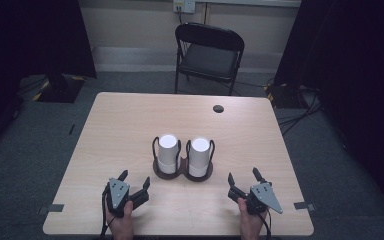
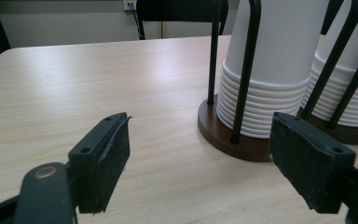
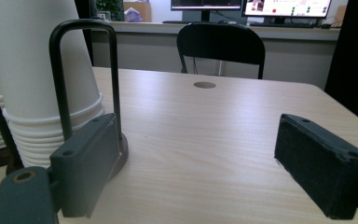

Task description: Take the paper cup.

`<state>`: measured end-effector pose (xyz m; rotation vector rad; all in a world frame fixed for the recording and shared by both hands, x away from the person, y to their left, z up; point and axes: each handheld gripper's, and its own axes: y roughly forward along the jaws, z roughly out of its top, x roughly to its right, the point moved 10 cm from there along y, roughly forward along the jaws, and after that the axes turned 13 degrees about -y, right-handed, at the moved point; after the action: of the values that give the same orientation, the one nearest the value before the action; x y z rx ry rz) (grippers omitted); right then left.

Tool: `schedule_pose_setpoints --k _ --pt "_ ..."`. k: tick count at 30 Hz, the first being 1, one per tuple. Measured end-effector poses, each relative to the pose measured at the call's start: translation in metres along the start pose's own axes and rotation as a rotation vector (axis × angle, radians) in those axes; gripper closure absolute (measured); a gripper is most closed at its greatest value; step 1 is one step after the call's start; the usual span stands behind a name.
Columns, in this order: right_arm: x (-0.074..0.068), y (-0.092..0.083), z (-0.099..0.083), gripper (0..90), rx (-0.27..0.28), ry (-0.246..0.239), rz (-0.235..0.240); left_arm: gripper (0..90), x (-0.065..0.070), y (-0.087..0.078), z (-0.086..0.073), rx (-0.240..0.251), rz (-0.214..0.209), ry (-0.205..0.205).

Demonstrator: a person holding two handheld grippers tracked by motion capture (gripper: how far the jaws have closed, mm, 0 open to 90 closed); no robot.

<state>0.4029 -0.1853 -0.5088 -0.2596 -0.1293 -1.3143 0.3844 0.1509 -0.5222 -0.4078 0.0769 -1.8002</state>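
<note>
A person sits at the near edge of a pale wooden table (image 1: 130,125), one gripper in each hand. The left gripper (image 1: 132,181) rests low near the near-left corner, its jaws spread with nothing between them. The right gripper (image 1: 244,179) sits near the near-right corner, jaws also spread wide and empty.

Midway between the two, a little toward the table's centre, stands a dark wooden holder (image 1: 182,172) with two round bases joined side by side. Each base carries a stack of white paper cups, upside down, fenced by thin black wire loops. The left stack (image 1: 168,153) and the right stack (image 1: 199,156) stand just beside each other, upright.

In the left gripper view, the left stack (image 2: 268,70) rises close ahead, slightly right of the jaws. In the right gripper view, the right stack (image 3: 42,79) stands to the left, behind one jaw.

Neither gripper touches the holder or cups. A small round hole (image 1: 218,108) marks the far-right part of the table, and a black folding chair (image 1: 209,55) stands beyond the far edge.
</note>
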Motion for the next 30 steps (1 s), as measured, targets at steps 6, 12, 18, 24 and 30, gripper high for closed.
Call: schedule_pose_setpoints --k 6,12,18,24,30 --pt "-0.003 0.001 0.000 19.8 -0.004 0.015 0.053 20.1 -0.002 0.004 -0.002 -0.040 -0.014 -0.046" --pt "-0.007 0.000 -0.001 20.2 -0.020 0.040 0.102 19.1 -0.003 0.003 -0.002 -0.062 -0.048 -0.075" --pt "-0.012 0.001 -0.003 15.9 -0.050 0.058 0.145 18.3 0.002 0.001 -0.001 -0.062 -0.090 -0.084" --pt "-0.013 0.000 -0.002 16.1 -0.044 0.027 0.114 19.3 0.009 -0.001 0.001 -0.078 -0.127 -0.094" --pt "-0.013 0.000 -0.002 16.2 -0.045 0.017 0.111 24.0 0.021 0.003 0.005 -0.116 -0.144 -0.110"
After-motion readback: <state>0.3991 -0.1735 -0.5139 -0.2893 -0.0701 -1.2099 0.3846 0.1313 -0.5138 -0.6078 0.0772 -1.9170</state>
